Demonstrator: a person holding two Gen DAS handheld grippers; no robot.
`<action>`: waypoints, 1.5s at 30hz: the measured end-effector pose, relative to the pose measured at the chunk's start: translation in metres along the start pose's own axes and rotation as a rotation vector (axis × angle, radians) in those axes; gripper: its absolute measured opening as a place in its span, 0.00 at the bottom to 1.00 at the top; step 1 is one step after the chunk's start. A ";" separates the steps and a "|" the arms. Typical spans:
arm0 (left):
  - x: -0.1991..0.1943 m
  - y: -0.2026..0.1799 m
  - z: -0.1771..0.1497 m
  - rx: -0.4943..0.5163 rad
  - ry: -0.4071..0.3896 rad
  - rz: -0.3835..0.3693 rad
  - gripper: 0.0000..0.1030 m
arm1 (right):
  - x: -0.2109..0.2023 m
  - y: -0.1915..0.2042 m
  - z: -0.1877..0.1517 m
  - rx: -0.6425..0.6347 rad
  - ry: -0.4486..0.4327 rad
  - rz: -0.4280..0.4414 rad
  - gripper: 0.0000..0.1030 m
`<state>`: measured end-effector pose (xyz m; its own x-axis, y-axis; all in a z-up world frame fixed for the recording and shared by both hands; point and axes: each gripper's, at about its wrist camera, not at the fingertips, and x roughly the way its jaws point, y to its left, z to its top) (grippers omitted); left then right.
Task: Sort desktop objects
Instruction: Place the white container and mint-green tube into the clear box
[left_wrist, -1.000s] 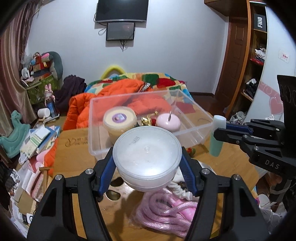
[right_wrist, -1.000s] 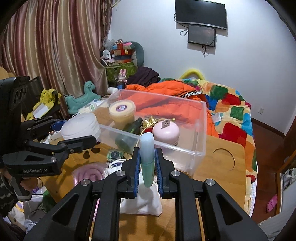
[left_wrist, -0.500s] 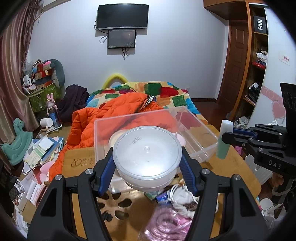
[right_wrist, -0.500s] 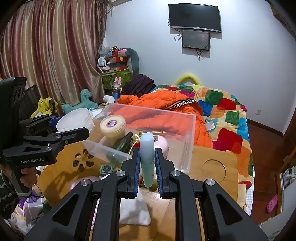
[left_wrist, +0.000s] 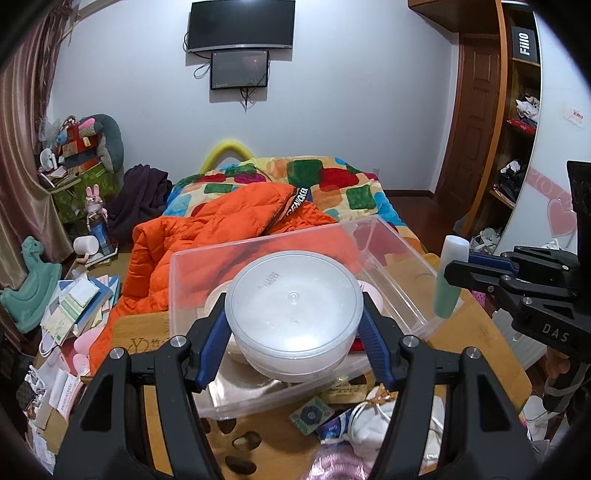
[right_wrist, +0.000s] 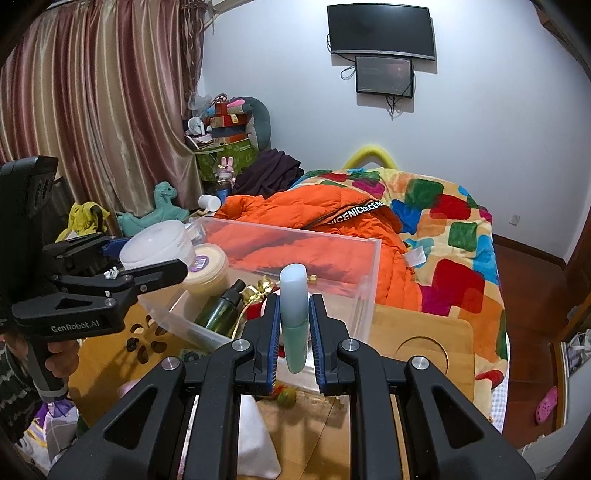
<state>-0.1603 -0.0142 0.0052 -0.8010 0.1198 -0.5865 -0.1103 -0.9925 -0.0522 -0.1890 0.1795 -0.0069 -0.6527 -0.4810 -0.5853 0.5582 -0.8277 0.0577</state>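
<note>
Left gripper (left_wrist: 293, 328): jaws clamped on the sides of a round white tub (left_wrist: 293, 314), lid up, held level above the near part of the clear bin (left_wrist: 402, 254)
Right gripper (right_wrist: 293, 332): jaws closed on a pale green tube (right_wrist: 294, 314) standing upright, its rounded cap above the blue pads (right_wrist: 274, 343) — held over the bin's near right corner
Clear bin: sits on the wooden table (right_wrist: 424, 343), open-topped; inside are a cream jar with a purple label (right_wrist: 205, 267), a dark green bottle (right_wrist: 221, 308) lying tilted, and a gold ribbon piece (right_wrist: 258, 288)
Table clutter: a small green patterned packet (left_wrist: 312, 413), a white cloth bundle (left_wrist: 373, 424) and a pink rope coil (left_wrist: 336, 467) lie just in front of the bin
Beyond the table: an orange puffer jacket (left_wrist: 221, 225) on a bed with a patchwork quilt (right_wrist: 454, 236) — two screens on the wall behind
</note>
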 end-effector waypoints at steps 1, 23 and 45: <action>0.003 -0.001 0.001 0.000 0.006 -0.003 0.63 | 0.001 -0.001 0.000 -0.001 0.000 0.000 0.13; 0.046 -0.016 0.000 0.042 0.075 -0.035 0.63 | 0.044 -0.014 -0.014 0.009 0.087 0.007 0.13; 0.039 -0.024 0.001 0.055 0.080 -0.055 0.63 | 0.044 -0.009 -0.025 0.032 0.114 0.006 0.13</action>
<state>-0.1899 0.0143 -0.0153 -0.7437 0.1698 -0.6466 -0.1867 -0.9815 -0.0431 -0.2099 0.1730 -0.0529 -0.5860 -0.4510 -0.6732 0.5437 -0.8349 0.0860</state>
